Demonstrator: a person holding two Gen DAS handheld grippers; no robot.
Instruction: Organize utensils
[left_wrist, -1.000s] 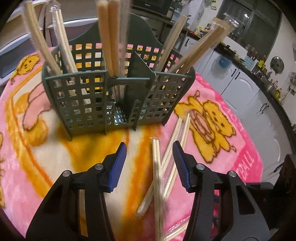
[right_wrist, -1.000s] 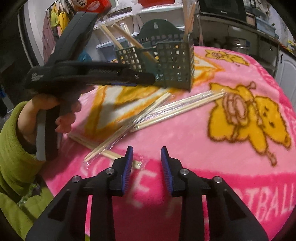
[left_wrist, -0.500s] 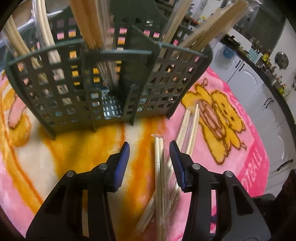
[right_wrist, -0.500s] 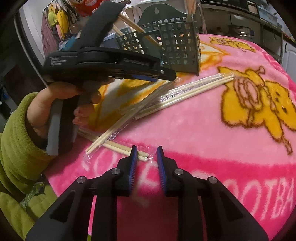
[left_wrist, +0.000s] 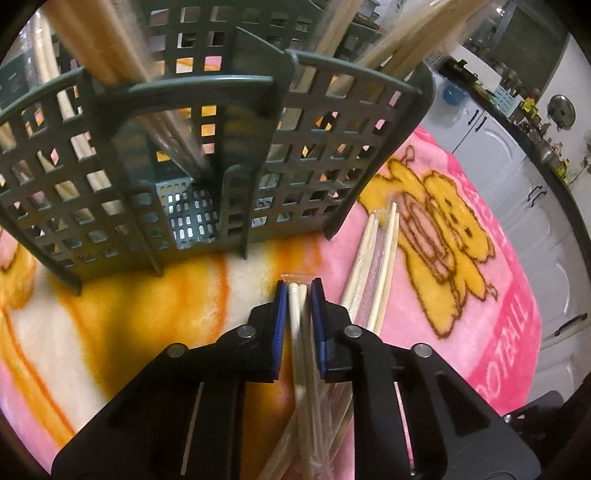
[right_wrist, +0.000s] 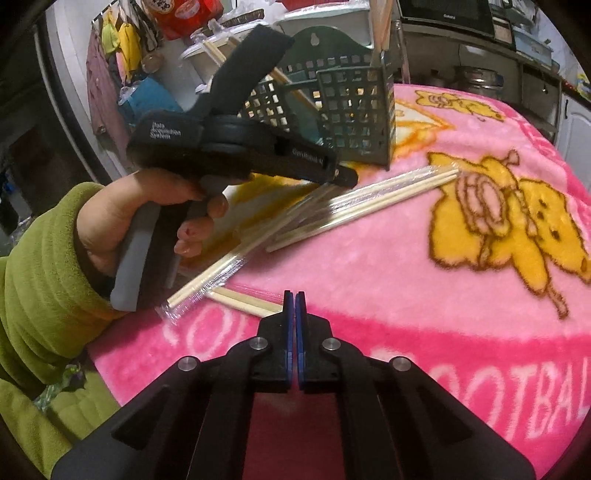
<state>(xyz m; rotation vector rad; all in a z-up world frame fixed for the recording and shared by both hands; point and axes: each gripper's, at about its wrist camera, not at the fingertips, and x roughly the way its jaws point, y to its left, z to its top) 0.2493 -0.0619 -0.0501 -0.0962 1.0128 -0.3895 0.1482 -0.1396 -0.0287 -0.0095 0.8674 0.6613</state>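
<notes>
A dark green plastic utensil rack (left_wrist: 221, 147) (right_wrist: 351, 110) stands on the blanket with several chopsticks (left_wrist: 92, 44) upright in it. Just in front of it my left gripper (left_wrist: 298, 295) (right_wrist: 351, 177) is closing, its blue pads against the top end of a wrapped chopstick pair (left_wrist: 297, 314) lying on the blanket. More wrapped pairs (left_wrist: 373, 266) (right_wrist: 369, 206) lie to its right. My right gripper (right_wrist: 294, 295) is shut at the near end of another wrapped pair (right_wrist: 243, 302). Whether it nips the wrapper I cannot tell.
A pink blanket with yellow cartoon figures (right_wrist: 406, 295) covers the table. A hand in a green sleeve (right_wrist: 44, 277) holds the left gripper at the table's left edge. White kitchen cabinets (left_wrist: 517, 177) stand beyond the far side.
The left gripper has moved forward and down toward the rack, and its jaws have closed around the wrapped pair. The right jaws have closed together without the hand moving.
</notes>
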